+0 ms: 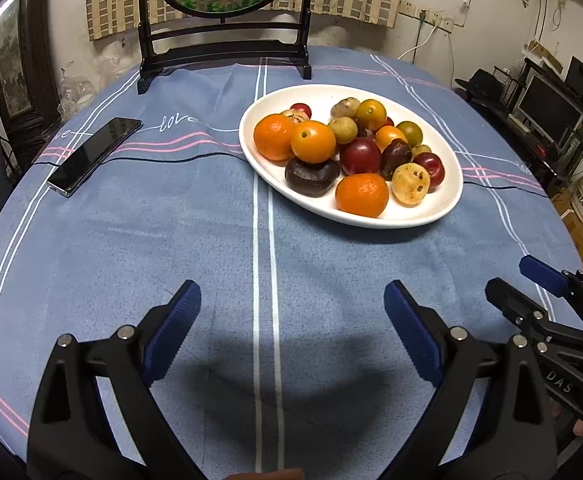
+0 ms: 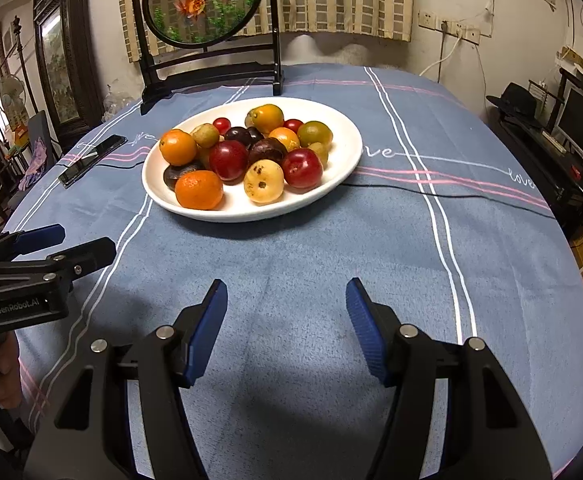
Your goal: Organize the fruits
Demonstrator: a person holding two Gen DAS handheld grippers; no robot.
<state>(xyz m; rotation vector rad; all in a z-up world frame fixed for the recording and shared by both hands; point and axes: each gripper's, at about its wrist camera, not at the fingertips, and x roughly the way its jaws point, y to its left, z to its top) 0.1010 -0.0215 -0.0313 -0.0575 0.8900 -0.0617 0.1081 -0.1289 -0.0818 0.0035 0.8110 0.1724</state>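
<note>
- Fruits (image 2: 247, 156) all sit piled in the white oval plate (image 2: 347, 148) near the middle of the desk (image 2: 291, 264), nothing loose on the cloth. That fits either everything gathered up or a mixed heap waiting to be sorted (we can't tell which).
- Left gripper (image 1: 291, 320): fingers spread wide, holding nothing, low over bare cloth short of the plate.
- Right gripper (image 2: 287, 312): same deal, fingers wide apart, empty.
- Handling guess: oranges (image 2: 198, 190) look firm and round, so we'd pinch across the widest part. The red plums (image 2: 302, 168) and the spotted yellow one (image 2: 263, 181) look soft-skinned and bruisable, so light squeeze. Round stuff rolls, and pulling one may shift its neighbours.
- Room: loads of open cloth in front and to the right of the plate. Watch the phone (image 1: 93, 154) and thin black cable on the left, the framed screen (image 2: 207, 20) behind, and the shallow plate rim.
</note>
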